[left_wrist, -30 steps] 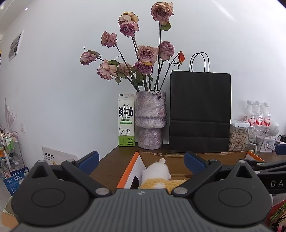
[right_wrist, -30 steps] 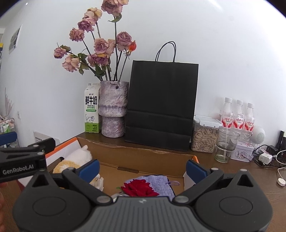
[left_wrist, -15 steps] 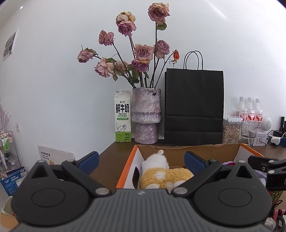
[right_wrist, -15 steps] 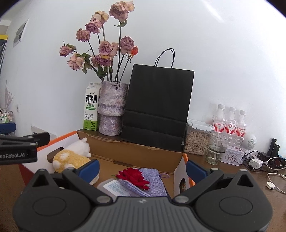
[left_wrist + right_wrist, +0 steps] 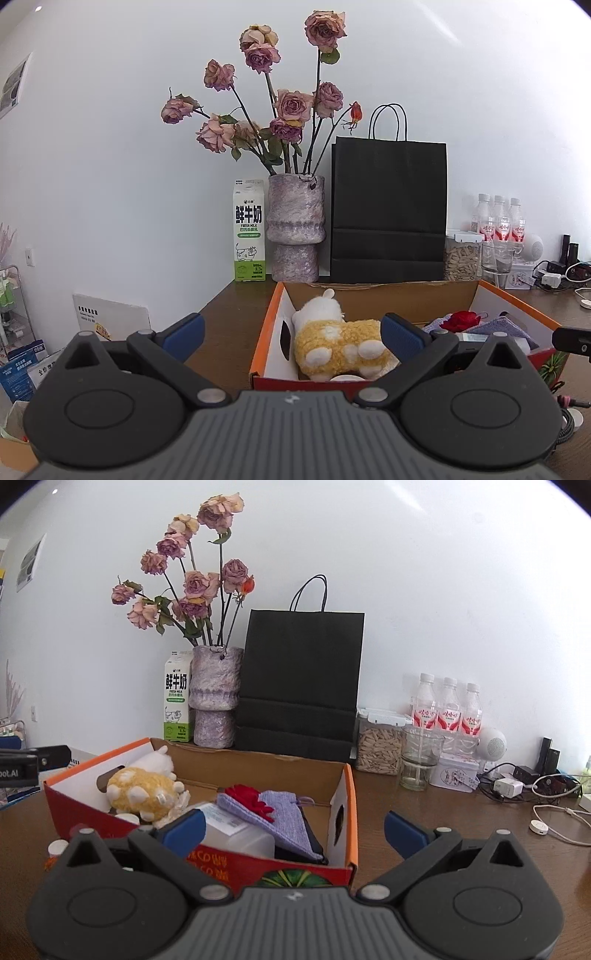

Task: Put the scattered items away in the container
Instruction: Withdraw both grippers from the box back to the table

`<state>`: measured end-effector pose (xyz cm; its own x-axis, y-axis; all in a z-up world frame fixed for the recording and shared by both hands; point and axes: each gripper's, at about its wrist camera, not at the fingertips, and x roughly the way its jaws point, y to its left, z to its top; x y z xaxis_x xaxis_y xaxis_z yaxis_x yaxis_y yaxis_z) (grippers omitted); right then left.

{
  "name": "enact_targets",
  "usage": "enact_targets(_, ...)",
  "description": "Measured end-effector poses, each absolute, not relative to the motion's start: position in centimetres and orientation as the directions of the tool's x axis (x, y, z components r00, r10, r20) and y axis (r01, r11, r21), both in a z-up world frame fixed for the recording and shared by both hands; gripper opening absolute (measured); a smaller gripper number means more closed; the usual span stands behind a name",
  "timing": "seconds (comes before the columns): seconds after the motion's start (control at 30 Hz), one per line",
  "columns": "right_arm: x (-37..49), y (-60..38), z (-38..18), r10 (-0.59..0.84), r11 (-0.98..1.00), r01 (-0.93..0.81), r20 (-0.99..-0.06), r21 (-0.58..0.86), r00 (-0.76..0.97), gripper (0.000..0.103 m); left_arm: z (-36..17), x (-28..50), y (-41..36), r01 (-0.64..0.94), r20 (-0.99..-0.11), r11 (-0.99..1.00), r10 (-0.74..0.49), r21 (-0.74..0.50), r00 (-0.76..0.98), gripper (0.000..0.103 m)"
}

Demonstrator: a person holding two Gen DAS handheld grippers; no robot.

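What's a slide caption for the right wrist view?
Open right gripper before the orange cardboard box holding plush toy, red flower and purple pouch.

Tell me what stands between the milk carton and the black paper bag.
The purple vase of dried roses, touching both milk carton and black paper bag in the right wrist view.

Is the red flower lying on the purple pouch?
Touching. The right wrist view shows the red flower resting directly on the purple pouch inside the box.

I see an orange-edged cardboard box (image 5: 351,805) with red printed front, a yellow-and-white plush sheep (image 5: 142,784), a red fabric rose (image 5: 247,797) on a lilac knit pouch (image 5: 284,818), and blue pads (image 5: 184,829) on my black grippers.
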<state>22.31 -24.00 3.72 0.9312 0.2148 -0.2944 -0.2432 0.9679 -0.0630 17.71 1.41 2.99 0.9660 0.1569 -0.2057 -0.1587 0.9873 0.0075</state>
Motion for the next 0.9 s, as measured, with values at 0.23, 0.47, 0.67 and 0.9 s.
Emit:
enact_targets(0.23,19.9,-25.9,2.1,0.233,0.965,-0.259,-0.323,-0.038,0.917,0.103,2.0,16.5,1.9,-0.129,-0.256,0.992,0.121,-0.015,0.959,0.103)
enact_targets(0.47,18.5,-27.0,0.6,0.235,0.961,-0.273,-0.407,-0.038,0.883,0.103,0.6,15.1,2.4,-0.153,-0.294,0.988,0.148,0.007,0.944,0.103)
enact_targets(0.67,17.8,-28.5,0.2,0.239,0.965,-0.262,-0.467,0.016,0.851,0.103,0.2,14.1,2.7,-0.152,-0.309,0.988,0.143,-0.006,0.940,0.103)
enact_targets(0.9,18.1,-28.7,-0.9,0.191,0.973,-0.229,-0.578,0.007,0.794,0.103,0.2,13.7,1.6,-0.173,-0.305,0.983,0.184,0.064,0.934,0.103)
